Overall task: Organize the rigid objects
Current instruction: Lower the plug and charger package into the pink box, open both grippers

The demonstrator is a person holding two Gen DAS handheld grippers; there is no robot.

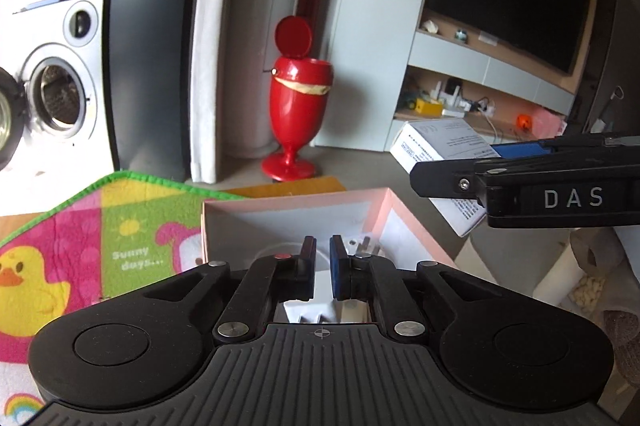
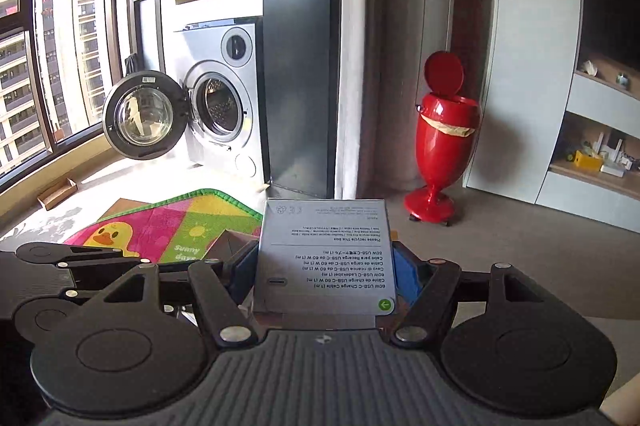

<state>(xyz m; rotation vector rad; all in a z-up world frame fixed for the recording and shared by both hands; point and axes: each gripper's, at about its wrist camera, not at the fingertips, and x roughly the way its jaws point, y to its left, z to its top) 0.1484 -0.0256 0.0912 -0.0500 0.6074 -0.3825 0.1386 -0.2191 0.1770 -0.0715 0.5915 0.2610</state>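
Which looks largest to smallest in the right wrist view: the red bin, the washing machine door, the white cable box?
As they appear:
1. white cable box, though it is held right at the camera, which inflates it
2. red bin
3. washing machine door, close to the bin, so that order is unsure

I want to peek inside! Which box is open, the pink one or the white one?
The pink box is open, with no lid on top. The white cable box is shut, clamped in the right gripper.
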